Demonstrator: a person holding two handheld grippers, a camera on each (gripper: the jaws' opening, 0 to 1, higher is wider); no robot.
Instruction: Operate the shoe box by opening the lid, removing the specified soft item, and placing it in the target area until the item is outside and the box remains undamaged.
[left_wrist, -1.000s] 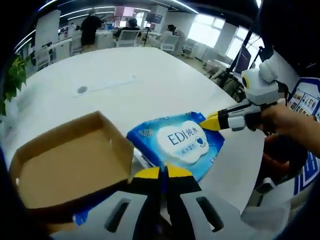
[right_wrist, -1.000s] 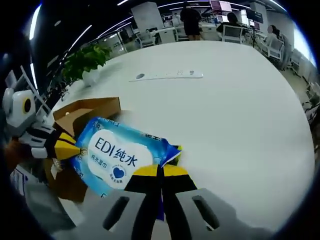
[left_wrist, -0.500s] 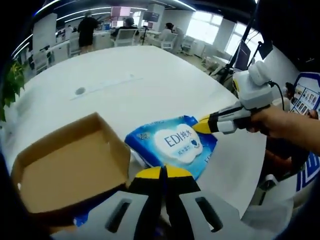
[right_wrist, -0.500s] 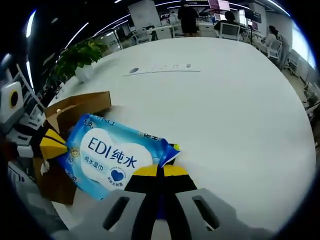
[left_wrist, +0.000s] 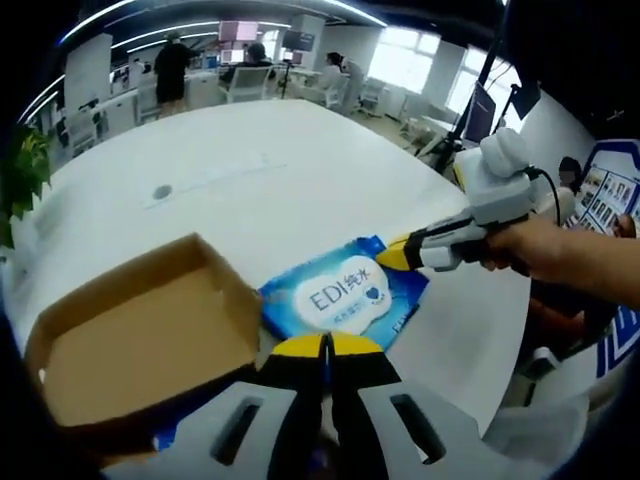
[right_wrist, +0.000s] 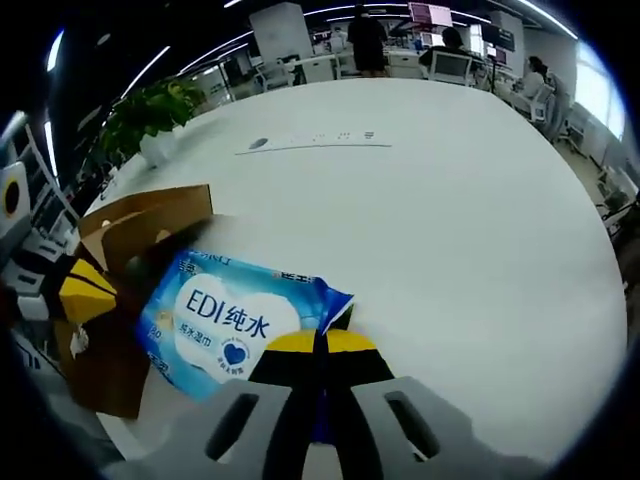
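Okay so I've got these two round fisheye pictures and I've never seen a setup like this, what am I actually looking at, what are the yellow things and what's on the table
There is no robot here. A person holds a handheld gripper in each hand, and a fisheye camera rides on each, looking forward along its two yellow-tipped jaws. One picture is the left gripper view, the other the right gripper view.

In the right gripper view, the right gripper is shut on a corner of a blue pack of wet wipes. The left gripper view shows that same gripper reaching in from the right, held by a hand.

The left gripper has its jaws closed; whether it pinches anything, I cannot tell.

On the white table beside the pack sits an open cardboard shoe box. Farther back are a potted plant and office desks.
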